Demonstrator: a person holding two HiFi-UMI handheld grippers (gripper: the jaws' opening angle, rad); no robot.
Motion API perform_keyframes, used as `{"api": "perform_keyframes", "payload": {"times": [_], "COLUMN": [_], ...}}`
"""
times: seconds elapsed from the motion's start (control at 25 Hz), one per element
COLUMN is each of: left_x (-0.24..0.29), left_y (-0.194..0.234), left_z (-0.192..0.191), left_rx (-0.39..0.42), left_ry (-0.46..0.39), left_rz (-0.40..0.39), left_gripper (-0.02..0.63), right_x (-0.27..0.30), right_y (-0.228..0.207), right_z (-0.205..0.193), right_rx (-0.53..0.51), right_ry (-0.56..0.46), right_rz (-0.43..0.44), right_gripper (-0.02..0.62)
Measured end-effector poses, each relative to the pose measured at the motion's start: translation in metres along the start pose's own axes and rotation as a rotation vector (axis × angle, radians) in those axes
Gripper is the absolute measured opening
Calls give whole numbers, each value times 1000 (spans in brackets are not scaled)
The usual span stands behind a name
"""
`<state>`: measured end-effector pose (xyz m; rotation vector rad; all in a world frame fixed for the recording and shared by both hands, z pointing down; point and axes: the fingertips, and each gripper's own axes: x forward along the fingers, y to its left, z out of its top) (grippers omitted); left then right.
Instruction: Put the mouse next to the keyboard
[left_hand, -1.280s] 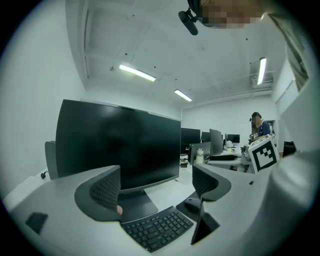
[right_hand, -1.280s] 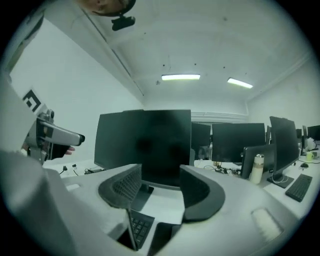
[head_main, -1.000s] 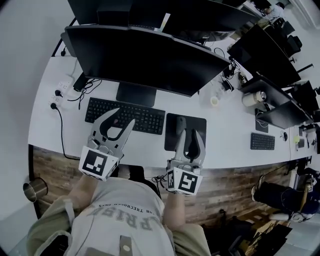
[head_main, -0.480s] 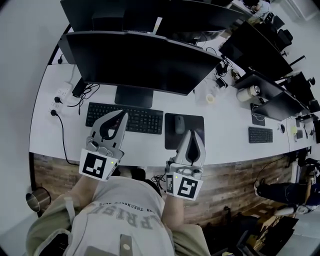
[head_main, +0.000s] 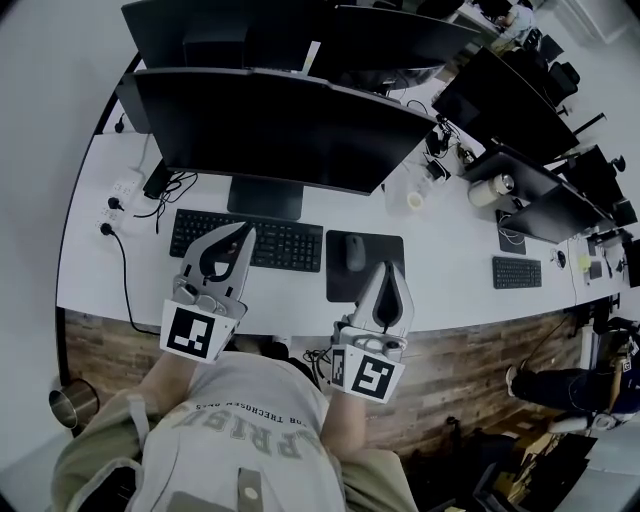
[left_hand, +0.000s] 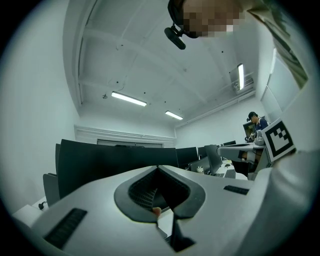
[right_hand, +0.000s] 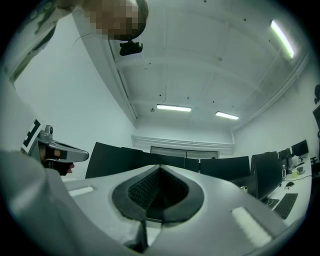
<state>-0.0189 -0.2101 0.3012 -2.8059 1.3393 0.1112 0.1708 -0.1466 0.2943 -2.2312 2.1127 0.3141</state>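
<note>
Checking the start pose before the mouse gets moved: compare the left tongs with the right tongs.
In the head view, the left tongs show over the black keyboard. The right tongs show over the near part of the mouse pad, just right of the mouse. The left tongs angle toward the right, while the right tongs point straight ahead. Both are shut and empty, and neither touches the mouse.

Grey mouse on black pad, black keyboard, white desk.
</note>
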Motion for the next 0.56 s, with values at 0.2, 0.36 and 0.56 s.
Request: {"api": "perform_keyframes", "payload": {"times": [0.2,0.36,0.56], "left_x": [-1,-1,0], "left_y": [1,1,0], "left_z": [1,2,4], "left_rx": [-4,-1,6], "left_ry": [-5,-9,-20], "left_rz": [12,27,41], "left_gripper": [11,11,11], "right_x": [1,2,4], "right_y": [-1,-3,-6], "right_z": [2,2,2], "right_rx": [-11,-19,-26], "right_ry": [-5,-7,-13], "right_rz": [4,14,26], "right_gripper": [0,0,0]}}
